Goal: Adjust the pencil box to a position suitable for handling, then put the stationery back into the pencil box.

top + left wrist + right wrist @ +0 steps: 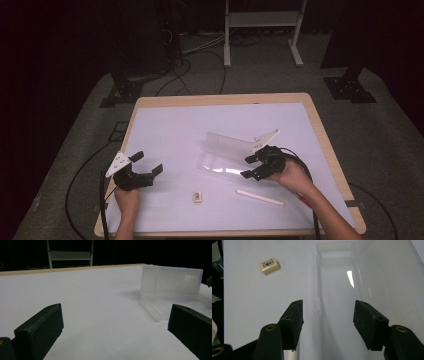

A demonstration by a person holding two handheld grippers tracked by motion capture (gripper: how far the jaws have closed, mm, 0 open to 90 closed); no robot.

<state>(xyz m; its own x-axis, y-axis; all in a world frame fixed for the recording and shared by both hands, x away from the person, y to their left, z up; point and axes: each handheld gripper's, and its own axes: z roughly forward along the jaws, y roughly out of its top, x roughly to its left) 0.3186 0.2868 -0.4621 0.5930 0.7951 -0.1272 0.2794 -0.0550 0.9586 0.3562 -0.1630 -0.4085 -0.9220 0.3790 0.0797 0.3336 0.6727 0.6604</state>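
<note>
A clear plastic case (pixel 226 151) lies open mid-table, its lid standing upright behind the flat base. My right gripper (pixel 247 167) is open at the case's right end. In the right gripper view my right gripper (pixel 329 311) hovers over the case base (pixel 337 287) with nothing between its jaws. My left gripper (pixel 148 163) is open at the left, apart from the case, and holds nothing. In the left gripper view my left gripper (pixel 115 315) faces bare table, with the case (pixel 172 281) ahead to the right. A small cream eraser (pixel 197 197) (pixel 270 265) lies near the front edge.
A white stick (pixel 260 197) lies on the table in front of the right hand. The white table (pixel 165 125) has a wooden rim. Cables trail from both grippers. Beyond the table stand a white frame (pixel 262 22) and dark stands on the floor.
</note>
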